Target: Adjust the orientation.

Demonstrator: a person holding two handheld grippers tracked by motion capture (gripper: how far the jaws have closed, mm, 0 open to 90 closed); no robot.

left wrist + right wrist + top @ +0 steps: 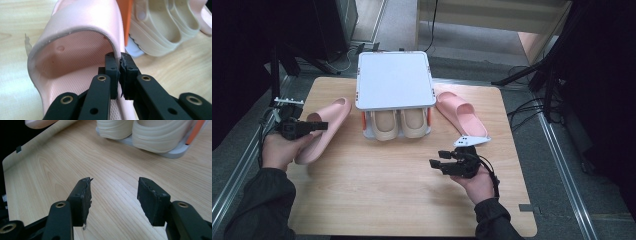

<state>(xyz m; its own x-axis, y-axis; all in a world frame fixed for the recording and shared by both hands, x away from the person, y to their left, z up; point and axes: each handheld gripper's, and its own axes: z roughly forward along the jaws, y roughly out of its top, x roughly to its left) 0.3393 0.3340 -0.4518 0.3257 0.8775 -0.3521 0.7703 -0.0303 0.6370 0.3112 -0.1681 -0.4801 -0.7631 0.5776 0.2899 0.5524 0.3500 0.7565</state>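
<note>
left claw [119, 75] clamps the strap edge of the pink slipper [75, 47], left of the rack [395, 80]. thin edge bite, so it could slip out or twist on a lift. slipper sole sits on the table [412, 200], toe toward the rack's beige pair [399, 122]. right claw [113, 197] gapes empty over bare wood in front of the rack. second pink slipper [460, 112] lies right of the rack.

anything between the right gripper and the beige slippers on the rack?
Nothing: bare wooden table between the open right gripper and the beige slippers on the white rack, clearest in the right gripper view.
</note>
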